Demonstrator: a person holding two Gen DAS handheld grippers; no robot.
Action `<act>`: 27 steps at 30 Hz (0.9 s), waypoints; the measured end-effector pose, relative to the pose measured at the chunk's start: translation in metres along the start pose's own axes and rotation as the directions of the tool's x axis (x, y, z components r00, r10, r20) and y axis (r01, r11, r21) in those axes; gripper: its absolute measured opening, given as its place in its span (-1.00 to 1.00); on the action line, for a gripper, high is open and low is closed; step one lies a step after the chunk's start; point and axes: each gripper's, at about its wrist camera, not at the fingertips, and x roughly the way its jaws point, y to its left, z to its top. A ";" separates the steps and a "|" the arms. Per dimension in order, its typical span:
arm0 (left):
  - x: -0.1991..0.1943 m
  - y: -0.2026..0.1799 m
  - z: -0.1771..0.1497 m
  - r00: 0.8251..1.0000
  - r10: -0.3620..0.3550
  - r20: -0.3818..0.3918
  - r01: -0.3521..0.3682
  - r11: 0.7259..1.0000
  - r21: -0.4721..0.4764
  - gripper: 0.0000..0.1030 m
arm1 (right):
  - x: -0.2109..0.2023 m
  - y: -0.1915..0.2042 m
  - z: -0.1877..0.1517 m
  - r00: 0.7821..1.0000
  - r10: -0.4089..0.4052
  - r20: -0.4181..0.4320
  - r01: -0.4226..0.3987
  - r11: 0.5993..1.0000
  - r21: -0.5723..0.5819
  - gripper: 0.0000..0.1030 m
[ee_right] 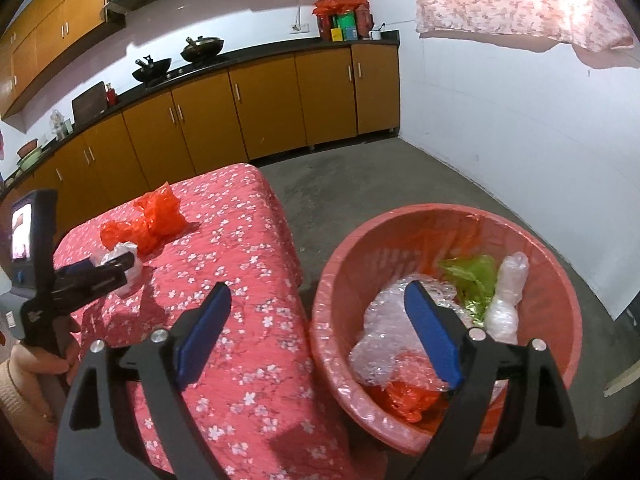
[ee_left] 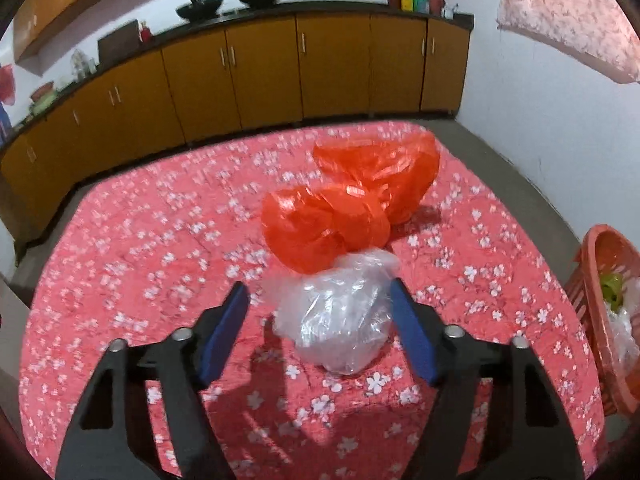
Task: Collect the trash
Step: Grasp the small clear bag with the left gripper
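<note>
Left wrist view: left gripper [ee_left: 320,312] is gaping around a clear bag [ee_left: 338,314] on the worktop [ee_left: 140,240], ungripped; red bag [ee_left: 352,196] waiting behind. Right gripper [ee_right: 320,336] is hanging wide, empty, over the part-filled basket [ee_right: 560,292].

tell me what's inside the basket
In the basket: bubble wrap, a green wrapper, a clear bag and red plastic. The right claw, open above it, hides part; whatever lies beneath the pile can't be seen.
</note>
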 end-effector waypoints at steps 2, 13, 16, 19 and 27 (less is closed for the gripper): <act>0.004 0.002 0.000 1.000 -0.017 -0.022 0.016 1.000 -0.016 0.05 | 0.001 0.003 0.001 1.000 0.001 -0.004 -0.001 1.000 -0.008 0.68; -0.006 0.021 -0.009 0.998 -0.061 -0.017 0.060 0.998 -0.025 -0.37 | 0.011 0.023 0.002 1.000 0.008 -0.018 -0.009 1.000 -0.028 0.68; -0.014 0.034 -0.017 0.999 -0.050 -0.008 0.050 0.998 -0.029 -0.38 | 0.012 0.031 0.002 1.000 0.019 -0.019 -0.020 0.999 -0.033 0.68; -0.021 0.050 -0.023 0.999 -0.037 0.001 0.037 0.999 -0.039 -0.39 | 0.014 0.044 0.003 0.999 0.034 -0.019 -0.035 0.998 -0.049 0.68; -0.039 0.109 -0.036 0.998 0.061 0.025 -0.058 0.995 -0.086 -0.39 | 0.025 0.095 0.005 0.994 0.106 -0.030 -0.108 0.989 -0.100 0.68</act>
